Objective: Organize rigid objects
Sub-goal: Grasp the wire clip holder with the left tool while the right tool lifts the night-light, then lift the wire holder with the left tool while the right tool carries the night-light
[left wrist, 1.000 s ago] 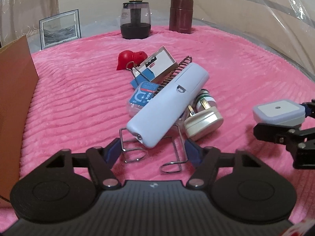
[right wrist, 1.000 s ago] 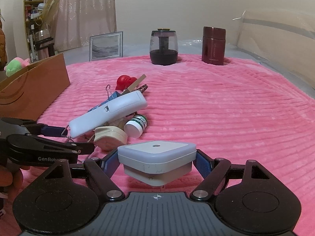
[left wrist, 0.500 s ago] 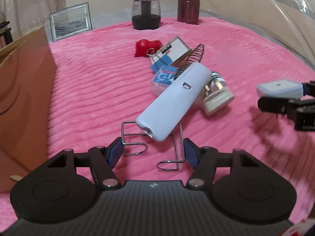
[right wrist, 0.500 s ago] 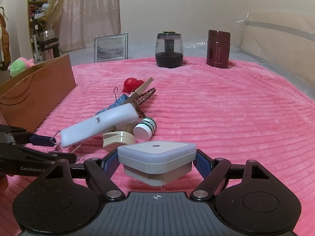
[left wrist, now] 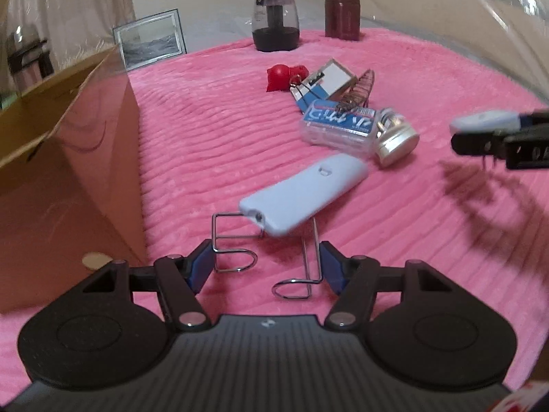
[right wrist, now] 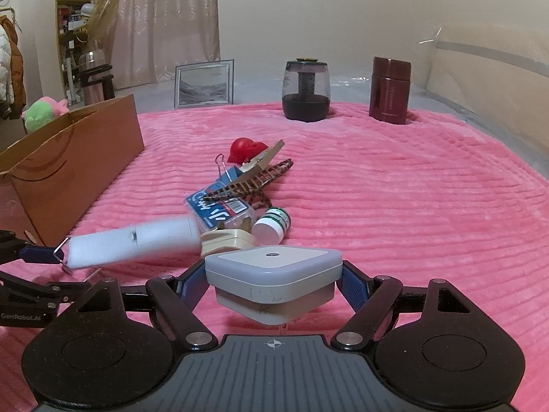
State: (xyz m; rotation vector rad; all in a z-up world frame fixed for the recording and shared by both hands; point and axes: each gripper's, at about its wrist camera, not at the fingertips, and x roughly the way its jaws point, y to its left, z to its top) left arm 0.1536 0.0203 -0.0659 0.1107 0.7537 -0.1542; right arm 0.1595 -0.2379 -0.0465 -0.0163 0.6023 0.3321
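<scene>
My left gripper (left wrist: 264,264) is shut on the two wire loops (left wrist: 233,250) of a pale blue oblong device (left wrist: 302,194), which hangs tilted just above the pink blanket, clear of the pile. The same device (right wrist: 133,242) appears at the left of the right wrist view. My right gripper (right wrist: 274,281) is shut on a square white plug-in light (right wrist: 272,271), held above the blanket. The pile holds a clear case with a blue label (left wrist: 338,125), a cream plug (left wrist: 394,140), a small white bottle (right wrist: 272,223), a brown patterned clip (left wrist: 357,89), a small card box (left wrist: 329,79) and a red object (left wrist: 283,75).
An open brown cardboard box (left wrist: 68,171) stands close on the left. At the back of the blanket stand a dark glass jar (right wrist: 305,91), a maroon flask (right wrist: 389,91) and a picture frame (right wrist: 204,84). Clear plastic sheeting runs along the right side.
My left gripper has drawn the pale blue device off the pile and toward the cardboard box, which uncovers the clear case. The right gripper and its light have stayed put.
</scene>
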